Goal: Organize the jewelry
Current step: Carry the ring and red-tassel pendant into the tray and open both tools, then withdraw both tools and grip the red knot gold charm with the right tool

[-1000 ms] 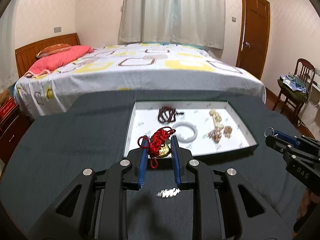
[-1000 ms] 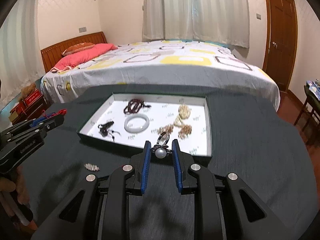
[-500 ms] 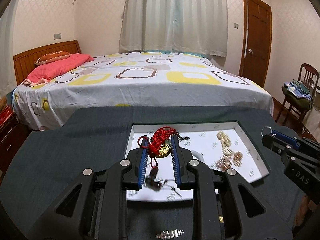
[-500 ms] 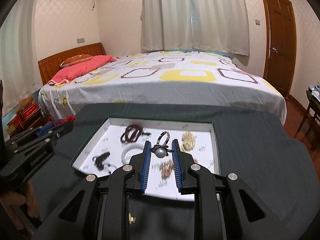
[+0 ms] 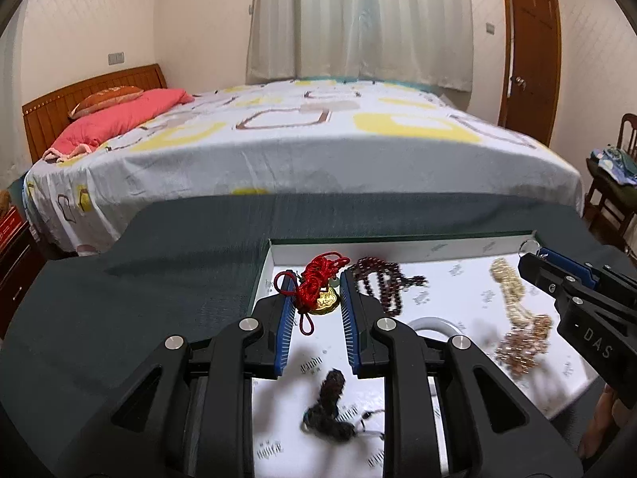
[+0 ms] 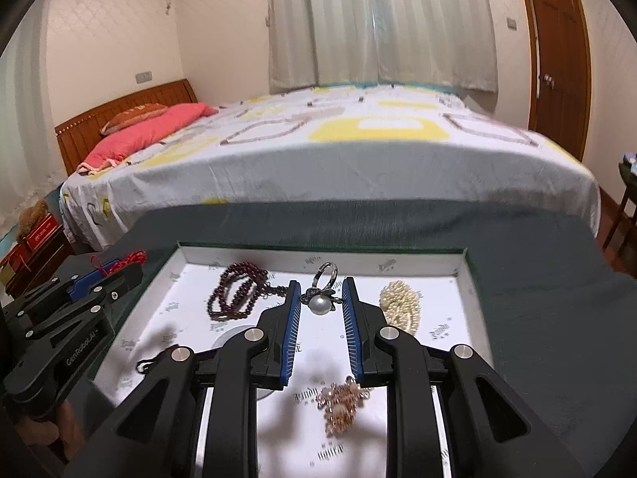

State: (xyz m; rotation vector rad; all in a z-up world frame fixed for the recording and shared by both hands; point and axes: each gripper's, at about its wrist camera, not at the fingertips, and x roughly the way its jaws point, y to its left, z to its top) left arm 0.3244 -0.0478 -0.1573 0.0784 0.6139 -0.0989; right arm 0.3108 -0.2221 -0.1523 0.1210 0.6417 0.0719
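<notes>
Jewelry sits in and over a shallow white tray point(image 6: 466, 279) on the dark green table point(image 5: 139, 279); I work left to right. My left gripper point(image 5: 314, 294) has its jaws narrowed and clamped on a red cord pendant point(image 5: 318, 279), a knotted red string with a gold charm hanging between the blue pads, held above the tray's left end; in the right wrist view that same gripper shows at the left edge with red cord poking from its tip. Below it a dark, blurred piece point(image 5: 330, 410) lies on the tray floor; I cannot tell what kind it is. Next come dark red beads point(image 6: 235, 294), coiled in loops near the far wall; a white bangle point(image 5: 434, 324) lies partly hidden behind my gripper bodies. My right gripper point(image 6: 320, 302) has its jaws drawn close and clamped on a pearl ring point(image 6: 320, 298), the silver band tilted upward and the round pearl between the pads, over the tray's middle. Under it a rose-gold cluster point(image 6: 342, 402) rests on the tray floor; to the right a cream bead strand point(image 6: 400, 304) lies heaped near the right wall.
</notes>
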